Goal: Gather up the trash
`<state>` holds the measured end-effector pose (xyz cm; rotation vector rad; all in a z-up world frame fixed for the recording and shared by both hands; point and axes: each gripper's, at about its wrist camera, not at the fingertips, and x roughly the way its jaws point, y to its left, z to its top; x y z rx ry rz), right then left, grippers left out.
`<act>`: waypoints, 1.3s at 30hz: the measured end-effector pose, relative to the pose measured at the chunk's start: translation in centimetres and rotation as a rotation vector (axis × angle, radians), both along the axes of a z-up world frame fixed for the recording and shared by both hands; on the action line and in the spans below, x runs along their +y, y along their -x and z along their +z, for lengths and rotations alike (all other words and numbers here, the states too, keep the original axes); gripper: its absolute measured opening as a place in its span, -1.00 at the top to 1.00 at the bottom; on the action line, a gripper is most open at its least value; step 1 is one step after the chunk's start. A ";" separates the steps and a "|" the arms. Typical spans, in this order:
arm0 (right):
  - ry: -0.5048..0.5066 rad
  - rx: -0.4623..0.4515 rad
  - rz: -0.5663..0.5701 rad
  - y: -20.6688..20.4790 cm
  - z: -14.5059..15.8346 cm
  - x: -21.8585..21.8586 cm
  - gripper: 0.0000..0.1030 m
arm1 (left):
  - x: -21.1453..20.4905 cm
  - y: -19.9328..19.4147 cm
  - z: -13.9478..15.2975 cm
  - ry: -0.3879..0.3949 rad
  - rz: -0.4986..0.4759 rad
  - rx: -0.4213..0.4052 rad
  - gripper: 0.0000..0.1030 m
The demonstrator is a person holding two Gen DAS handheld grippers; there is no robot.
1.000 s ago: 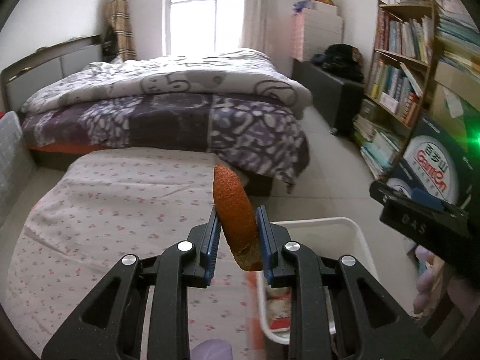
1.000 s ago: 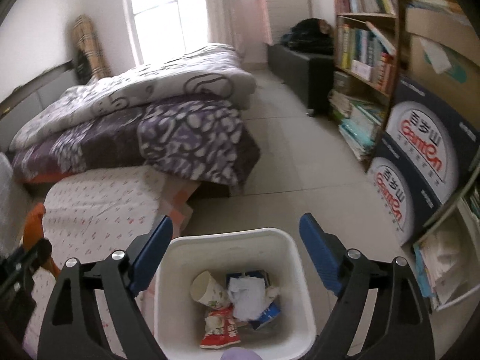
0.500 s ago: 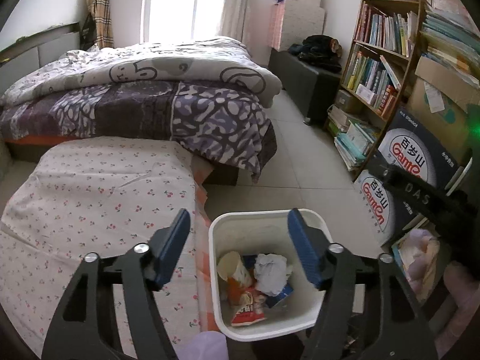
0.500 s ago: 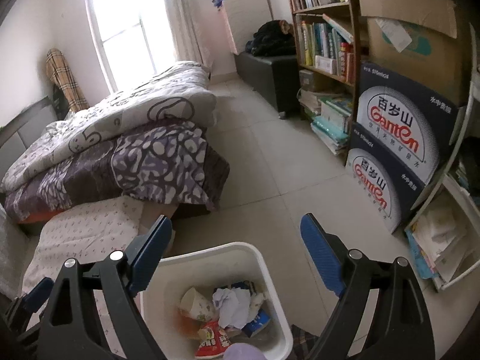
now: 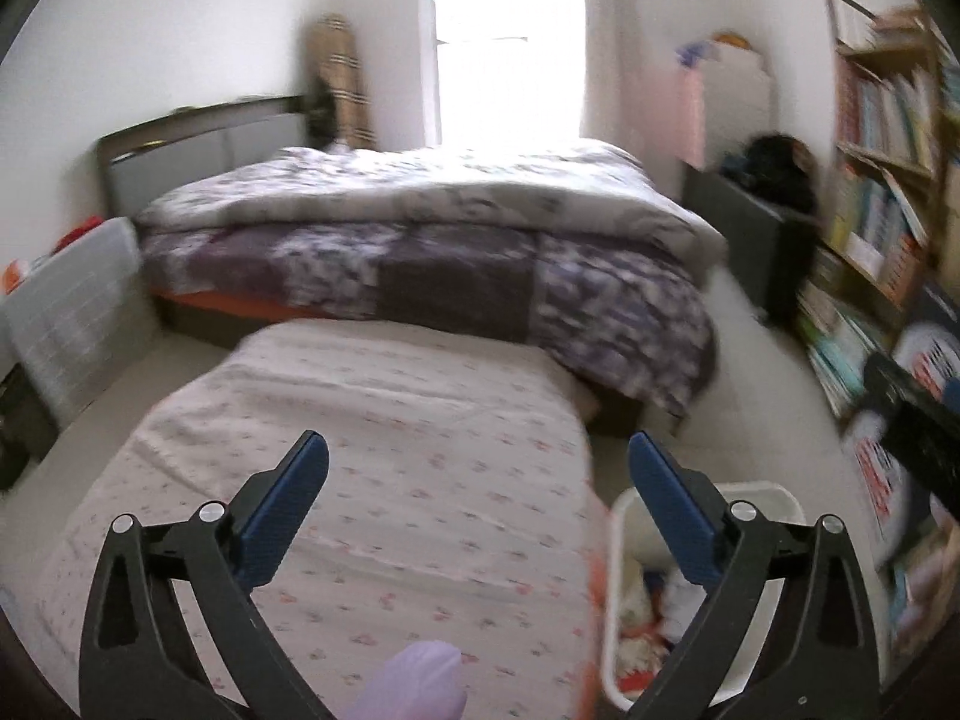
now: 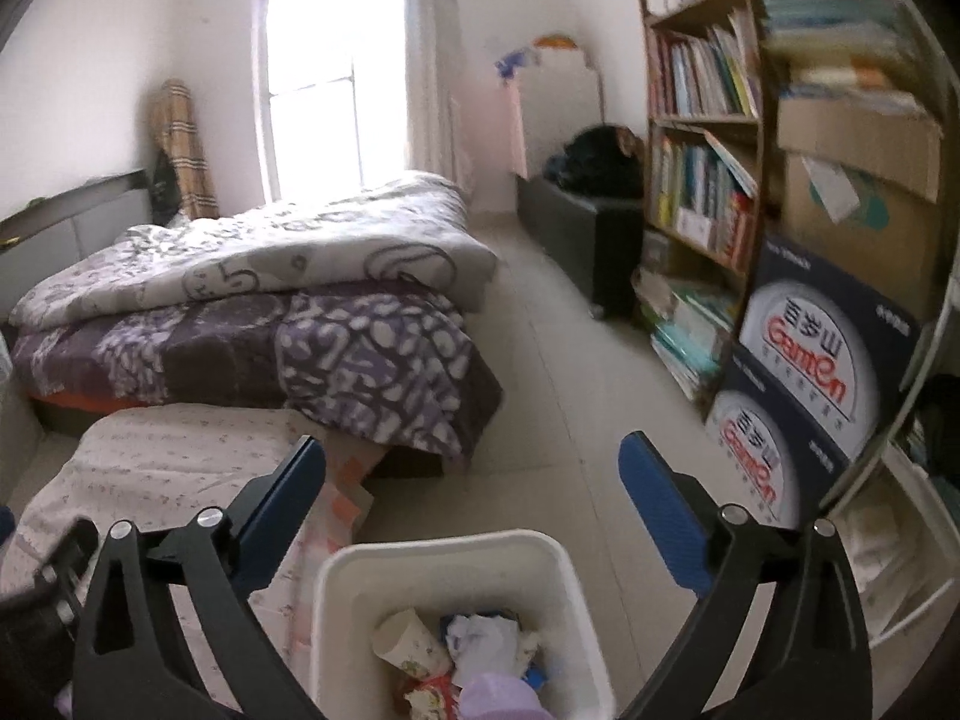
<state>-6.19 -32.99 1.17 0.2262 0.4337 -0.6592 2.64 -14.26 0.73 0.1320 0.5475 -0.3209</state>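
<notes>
A white trash bin stands on the floor beside a low surface covered with a floral cloth. It holds a paper cup, crumpled white paper and a red wrapper. My right gripper hangs above the bin, its jaws opening wide with nothing between them. My left gripper is over the floral cloth, jaws also opening and empty, with the bin at its lower right. The left view is blurred.
A bed with a purple patterned quilt lies behind the floral cloth. Bookshelves and stacked printed boxes line the right wall. A dark cabinet stands beyond. Tiled floor runs between bed and shelves.
The left gripper let go of the orange-brown piece it held and spread its jaws wide. It then swung left, off the bin and over the floral cloth. The right gripper opened a little more.
</notes>
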 end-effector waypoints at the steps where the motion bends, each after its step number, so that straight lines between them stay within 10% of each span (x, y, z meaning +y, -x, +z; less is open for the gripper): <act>1: 0.011 -0.004 0.013 -0.2 0.1 0.7 -0.87 | 0.9 -0.2 0.3 0.011 0.030 -0.011 -0.87; 18: -0.007 0.045 0.270 -6.3 -1.6 11.2 -0.87 | 11.8 -2.9 0.0 -0.025 0.241 0.038 -0.87; 39: -0.022 0.067 0.306 -8.4 -2.4 13.5 -0.87 | 13.7 -4.7 -0.9 -0.015 0.284 0.084 -0.87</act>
